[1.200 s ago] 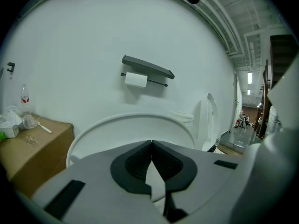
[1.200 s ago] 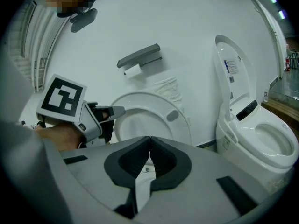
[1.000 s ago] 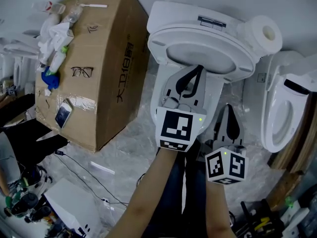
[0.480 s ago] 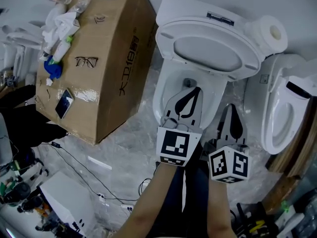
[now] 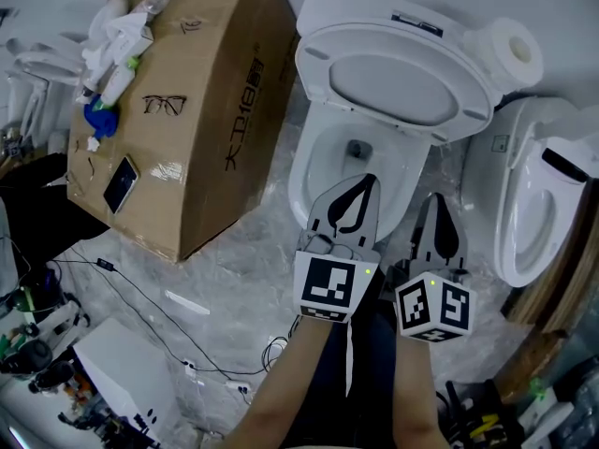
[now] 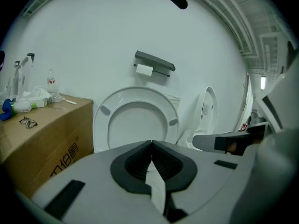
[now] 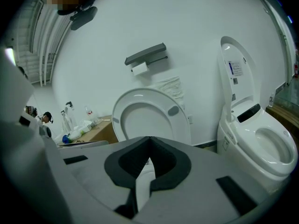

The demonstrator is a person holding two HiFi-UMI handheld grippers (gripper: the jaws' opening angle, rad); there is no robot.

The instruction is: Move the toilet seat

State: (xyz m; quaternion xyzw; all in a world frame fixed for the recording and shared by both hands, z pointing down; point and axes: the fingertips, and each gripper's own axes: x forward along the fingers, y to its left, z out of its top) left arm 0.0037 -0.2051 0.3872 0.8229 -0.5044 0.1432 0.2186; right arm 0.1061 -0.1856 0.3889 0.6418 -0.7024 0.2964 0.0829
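Two pairs of tongs hang low in front of the toilet, each closed tip to tip with nothing between the jaws. The left tongs (image 5: 371, 181) point over the front of the bowl (image 5: 304, 181). Their body covers the bowl's near rim, so I cannot tell whether they touch it. The right tongs (image 5: 438, 200) sit just beside them, off the bowl's right flank.

The seat (image 5: 314, 73) stands raised at the back of the bowl, tilted against what is behind it, well apart from both tongs. Its ring is whole in all three views. From each gripper view the tongs' own grey body blocks everything below the ring, bowl included.

A roll (image 5: 513, 50) rests at the back right corner of the toilet. A holder (image 6: 154, 62) with more paper is fixed on the wall above.

Room is tight on both sides. A box (image 5: 225, 92) stands near the bowl's left side, leaving only a narrow strip of floor (image 5: 234, 269) between them. A second toilet (image 5: 510, 204), its lid up, stands near on the right, cut off by the picture's edge. The right tongs hover over the gap between the two toilets.

Glasses (image 5: 164, 106) and a phone (image 5: 120, 183) lie on the box. The pile at its far end is too jumbled to sort out. A cable (image 5: 101, 264) trails over the floor at lower left. The person's arms run out of the bottom of the head view.
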